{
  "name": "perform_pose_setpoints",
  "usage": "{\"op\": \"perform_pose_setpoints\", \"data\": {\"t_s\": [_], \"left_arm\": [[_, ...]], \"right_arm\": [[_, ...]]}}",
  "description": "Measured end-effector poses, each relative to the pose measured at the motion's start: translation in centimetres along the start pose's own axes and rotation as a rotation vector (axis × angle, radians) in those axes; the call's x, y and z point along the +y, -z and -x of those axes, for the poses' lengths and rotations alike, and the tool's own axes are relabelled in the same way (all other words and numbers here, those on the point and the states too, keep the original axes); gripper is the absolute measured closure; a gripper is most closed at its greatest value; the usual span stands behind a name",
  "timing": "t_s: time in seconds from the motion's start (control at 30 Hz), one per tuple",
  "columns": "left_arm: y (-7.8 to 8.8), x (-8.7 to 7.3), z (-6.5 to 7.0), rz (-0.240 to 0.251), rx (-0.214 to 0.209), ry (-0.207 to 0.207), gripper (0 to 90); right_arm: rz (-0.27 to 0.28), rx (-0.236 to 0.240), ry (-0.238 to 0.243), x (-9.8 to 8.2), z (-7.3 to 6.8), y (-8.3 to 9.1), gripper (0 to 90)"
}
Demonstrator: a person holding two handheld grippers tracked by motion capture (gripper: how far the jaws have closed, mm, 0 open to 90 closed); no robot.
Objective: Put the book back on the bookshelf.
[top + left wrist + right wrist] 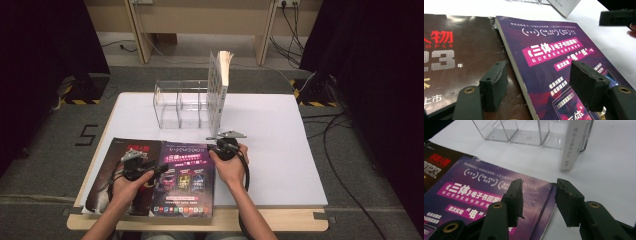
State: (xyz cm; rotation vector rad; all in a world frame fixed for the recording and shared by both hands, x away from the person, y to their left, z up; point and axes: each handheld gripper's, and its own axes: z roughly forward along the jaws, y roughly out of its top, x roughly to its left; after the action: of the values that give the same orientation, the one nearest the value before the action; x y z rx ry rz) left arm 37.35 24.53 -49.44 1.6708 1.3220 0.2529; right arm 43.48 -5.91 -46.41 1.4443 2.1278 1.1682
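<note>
On the left of the white bench [280, 150] a dark glossy magazine [112, 170] lies flat, a purple magazine [187, 182] overlapping its right side. The left gripper [541, 85] hovers released, jaws straddling the purple magazine's spine edge. The right gripper [537, 200] is also released, jaws astride its far right corner. The purple magazine looks thin, floppy and slick; gripping it by the edges seems best. Behind stands a clear rigid plastic rack [177, 105], with an upright white book [218, 90] leaning against it.
</note>
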Motion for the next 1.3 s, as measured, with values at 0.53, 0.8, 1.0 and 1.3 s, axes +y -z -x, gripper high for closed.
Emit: {"op": "perform_pose_setpoints", "data": {"t_s": [0.53, 0.8, 1.0, 1.3], "left_arm": [[-0.7, 0.0, -0.1, -0.029, -0.015, 0.052, 39.9], [-0.7, 0.1, -0.2, -0.033, -0.018, 0.103, 41.4], [-0.8, 0.1, -0.1, -0.040, -0.010, 0.098, 39.6], [-0.4, 0.4, 0.3, -0.022, -0.018, 0.121, 39.9]], "right_arm": [[-0.075, 0.030, -0.010, -1.3, -0.5, -1.5, 56.4], [-0.085, 0.031, -0.025, -1.4, -0.5, -1.8, 54.6], [-0.081, 0.014, -0.024, -1.4, -0.3, -1.7, 52.9], [-0.074, 0.022, -0.024, -1.4, -0.4, -1.9, 49.3]]}}
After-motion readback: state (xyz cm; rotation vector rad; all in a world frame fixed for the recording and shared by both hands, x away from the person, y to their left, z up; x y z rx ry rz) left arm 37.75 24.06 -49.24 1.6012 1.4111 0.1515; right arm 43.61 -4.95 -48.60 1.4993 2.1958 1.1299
